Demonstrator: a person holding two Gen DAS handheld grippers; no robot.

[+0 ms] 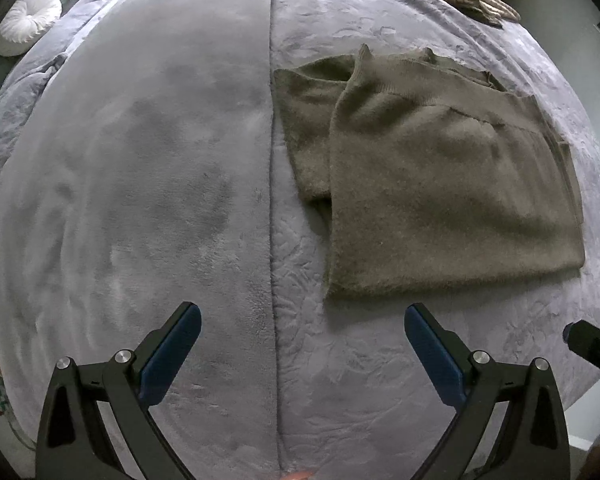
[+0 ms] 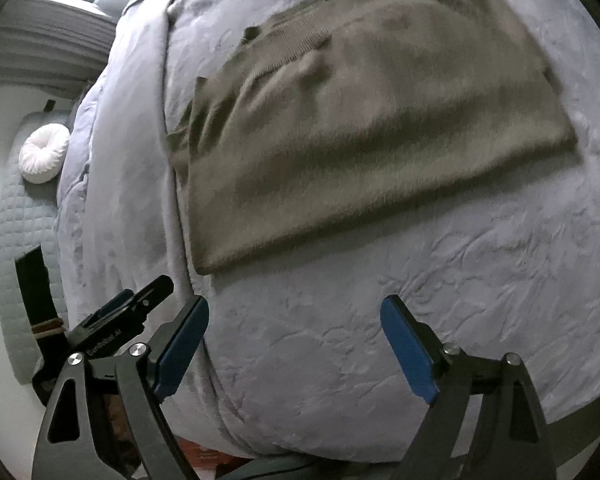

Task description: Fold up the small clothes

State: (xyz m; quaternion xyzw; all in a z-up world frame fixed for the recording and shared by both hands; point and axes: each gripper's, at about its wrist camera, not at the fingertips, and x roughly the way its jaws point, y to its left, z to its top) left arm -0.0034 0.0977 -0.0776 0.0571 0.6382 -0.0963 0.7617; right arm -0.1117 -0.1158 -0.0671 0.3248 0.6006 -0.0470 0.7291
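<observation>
Bed (image 1: pixel 140 160) with grey blanket carries a folded brown sweater (image 1: pixel 440 184). Left tongs (image 1: pixel 302 344) and right tongs (image 2: pixel 294 344) hover near the sweater's front edge, both spread wide, empty.

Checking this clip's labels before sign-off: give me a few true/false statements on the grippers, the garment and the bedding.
1. Both grippers are open and empty. True: left gripper, right gripper.
2. The olive-brown sweater hangs from the right gripper. False: it lies partly folded on the grey blanket, ungripped.
3. A round white cushion sits near the bed's far corner. True.
4. The sweater covers the blanket's central seam. False: it lies to one side of it.
</observation>
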